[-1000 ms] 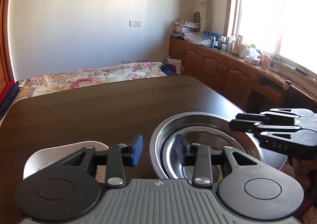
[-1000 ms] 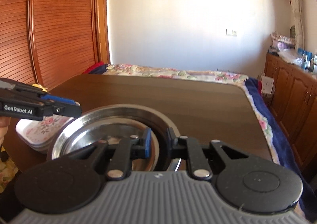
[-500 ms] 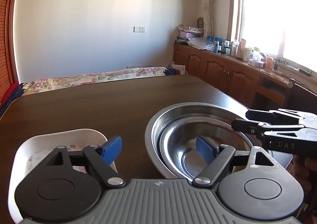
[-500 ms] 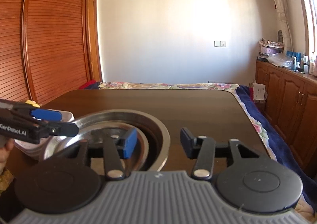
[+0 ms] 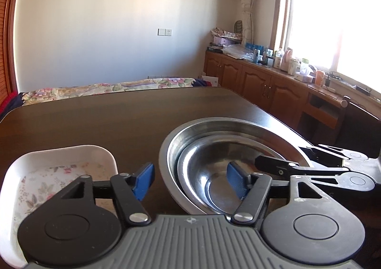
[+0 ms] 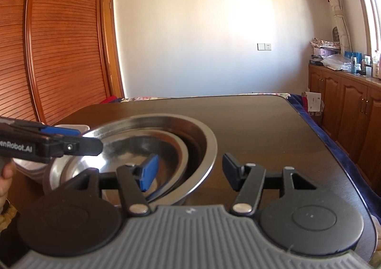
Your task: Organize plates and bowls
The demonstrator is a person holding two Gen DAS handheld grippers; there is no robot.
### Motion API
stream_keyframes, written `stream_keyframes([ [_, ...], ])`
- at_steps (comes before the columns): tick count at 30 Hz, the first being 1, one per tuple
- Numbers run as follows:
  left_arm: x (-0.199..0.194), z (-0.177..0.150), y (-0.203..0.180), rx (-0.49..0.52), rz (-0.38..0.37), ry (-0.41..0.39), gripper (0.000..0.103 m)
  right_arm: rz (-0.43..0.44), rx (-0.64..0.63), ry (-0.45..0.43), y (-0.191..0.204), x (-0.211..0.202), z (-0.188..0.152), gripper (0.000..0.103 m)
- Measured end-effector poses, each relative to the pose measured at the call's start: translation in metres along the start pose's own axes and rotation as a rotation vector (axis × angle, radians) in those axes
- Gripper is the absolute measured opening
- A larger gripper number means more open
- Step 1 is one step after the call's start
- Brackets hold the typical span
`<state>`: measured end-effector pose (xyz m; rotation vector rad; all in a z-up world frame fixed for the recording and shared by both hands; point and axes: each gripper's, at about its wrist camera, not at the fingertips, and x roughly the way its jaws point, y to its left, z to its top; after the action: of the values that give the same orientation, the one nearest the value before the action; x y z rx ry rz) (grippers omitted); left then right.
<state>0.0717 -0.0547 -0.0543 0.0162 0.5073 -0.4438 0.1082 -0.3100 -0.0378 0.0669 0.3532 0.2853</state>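
Steel bowls [image 5: 228, 147] sit nested on the dark table near its front edge, a smaller bowl [image 5: 214, 169] inside the large one; they also show in the right wrist view [image 6: 152, 135]. A white floral dish [image 5: 59, 169] lies left of them, partly hidden in the right wrist view [image 6: 71, 127]. My left gripper [image 5: 190, 179] is open and empty, straddling the large bowl's left rim. My right gripper [image 6: 189, 171] is open and empty, straddling its right rim. Each gripper shows in the other's view: the right [image 5: 333, 169], the left [image 6: 47, 145].
The dark wooden table [image 5: 107, 116] stretches back toward a bed with a floral cover [image 5: 107, 88]. Wooden cabinets with bottles [image 5: 273, 83] line the right wall under a bright window. Slatted wooden doors [image 6: 47, 42] stand on the left.
Both grippers were shut on the steel bowl's rim a second ago. Both have opened, let go of the bowl and pulled back a little.
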Motion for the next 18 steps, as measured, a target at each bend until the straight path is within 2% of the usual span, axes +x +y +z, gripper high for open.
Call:
stream_keyframes([
  [8,0.004,-0.004,-0.007,0.007,0.009,0.010,0.061,0.017,0.025,-0.019,-0.003,-0.001,0.000,0.044],
  [13,0.004,-0.009,-0.006,-0.046,-0.015,0.012,0.061,0.041,0.079,-0.038,-0.006,-0.001,-0.005,0.040],
  [16,0.004,-0.010,-0.009,-0.040,-0.008,0.002,0.061,0.041,0.084,-0.052,-0.006,-0.002,-0.008,0.040],
  [18,0.004,-0.011,-0.011,-0.038,0.003,-0.005,0.054,0.037,0.078,-0.056,-0.006,-0.002,-0.007,0.040],
])
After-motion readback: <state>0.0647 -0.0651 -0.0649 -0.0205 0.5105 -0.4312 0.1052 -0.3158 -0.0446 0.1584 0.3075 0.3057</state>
